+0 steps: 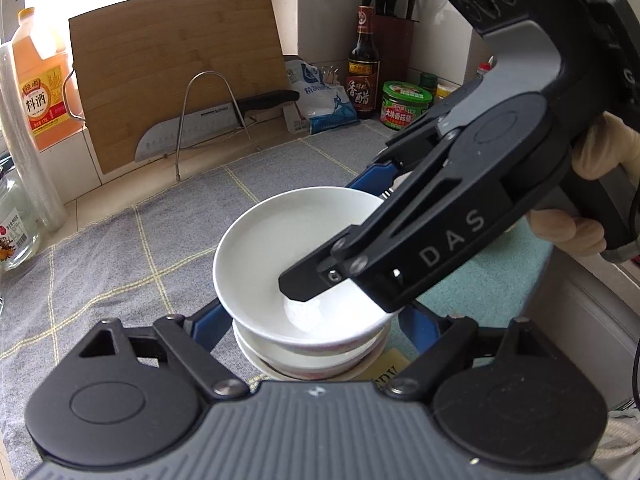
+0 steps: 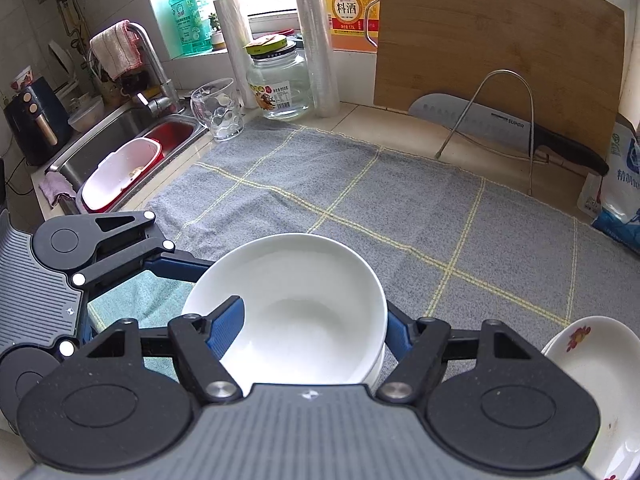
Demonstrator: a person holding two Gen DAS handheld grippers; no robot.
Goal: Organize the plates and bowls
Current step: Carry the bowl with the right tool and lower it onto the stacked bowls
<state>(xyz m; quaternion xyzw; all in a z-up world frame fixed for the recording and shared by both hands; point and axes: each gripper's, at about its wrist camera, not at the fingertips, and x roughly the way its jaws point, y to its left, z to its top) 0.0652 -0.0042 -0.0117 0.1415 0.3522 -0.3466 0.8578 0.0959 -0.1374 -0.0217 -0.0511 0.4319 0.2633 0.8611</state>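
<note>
A plain white bowl [image 1: 272, 248] sits on top of a small stack of bowls [image 1: 312, 356] above the grey checked cloth [image 1: 120, 264]. My right gripper [image 1: 332, 236] comes in from the right and is shut on that top bowl [image 2: 304, 292]. One finger lies inside it and the other outside the rim. My left gripper [image 1: 314, 320] straddles the lower bowls, its blue fingers [image 1: 208, 320] against their sides under the top bowl's rim. Its fingertips are hidden. A gloved hand [image 1: 600, 152] holds the right gripper.
A flower-patterned dish [image 2: 592, 380] lies at the near right. At the back stand a cutting board [image 2: 492, 64], a knife [image 2: 500, 124] in a wire rack, bottles and a jar [image 2: 280, 80]. A glass [image 2: 218, 108] and the sink [image 2: 120, 148] are on the left. A teal cloth [image 1: 480, 280] lies under the stack.
</note>
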